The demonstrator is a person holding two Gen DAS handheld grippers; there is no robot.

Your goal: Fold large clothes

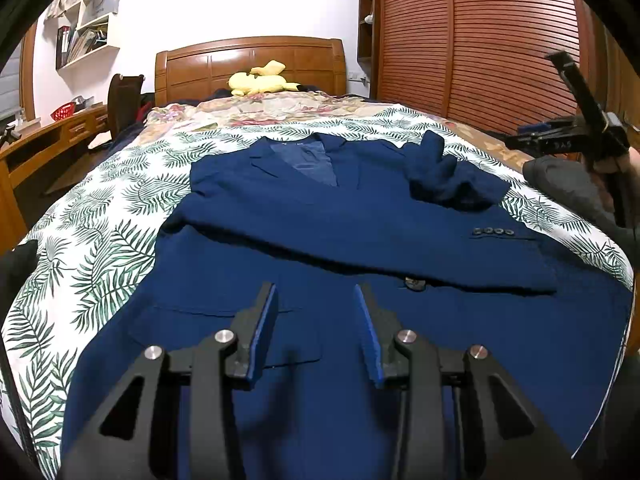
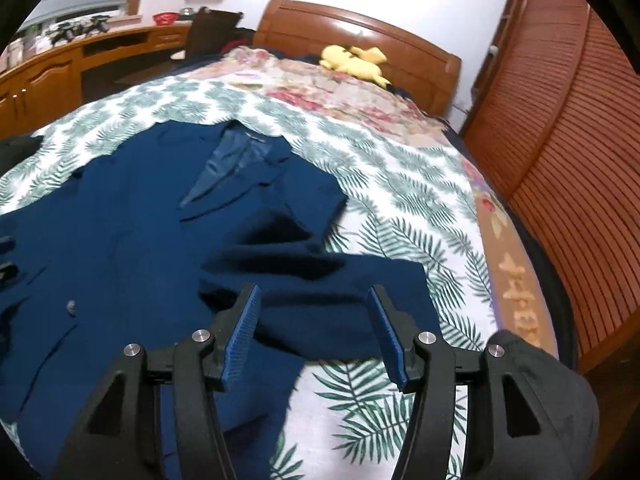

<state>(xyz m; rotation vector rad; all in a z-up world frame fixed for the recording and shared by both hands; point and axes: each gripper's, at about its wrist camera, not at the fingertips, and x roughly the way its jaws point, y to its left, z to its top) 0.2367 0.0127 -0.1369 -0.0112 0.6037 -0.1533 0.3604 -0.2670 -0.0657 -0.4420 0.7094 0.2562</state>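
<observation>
A navy blue suit jacket (image 1: 320, 216) lies face up on the bed, collar toward the headboard. One sleeve (image 1: 400, 248) is folded across the chest, its cuff buttons (image 1: 493, 232) at the right. The other sleeve is bunched near the right shoulder (image 1: 436, 172). My left gripper (image 1: 315, 312) is open and empty, above the jacket's lower front. My right gripper (image 2: 314, 316) is open and empty, hovering over the loose sleeve (image 2: 328, 292) at the jacket's right side (image 2: 120, 220). The right gripper also shows in the left wrist view (image 1: 568, 136), off the bed's right edge.
The bed has a palm-leaf sheet (image 1: 100, 240) and a floral quilt (image 1: 272, 108) with a yellow plush toy (image 1: 260, 80) by the wooden headboard (image 1: 248, 60). A wooden desk (image 1: 52, 136) stands left, a slatted wardrobe (image 1: 480, 40) right. A dark garment (image 2: 540, 380) lies at the bed's right edge.
</observation>
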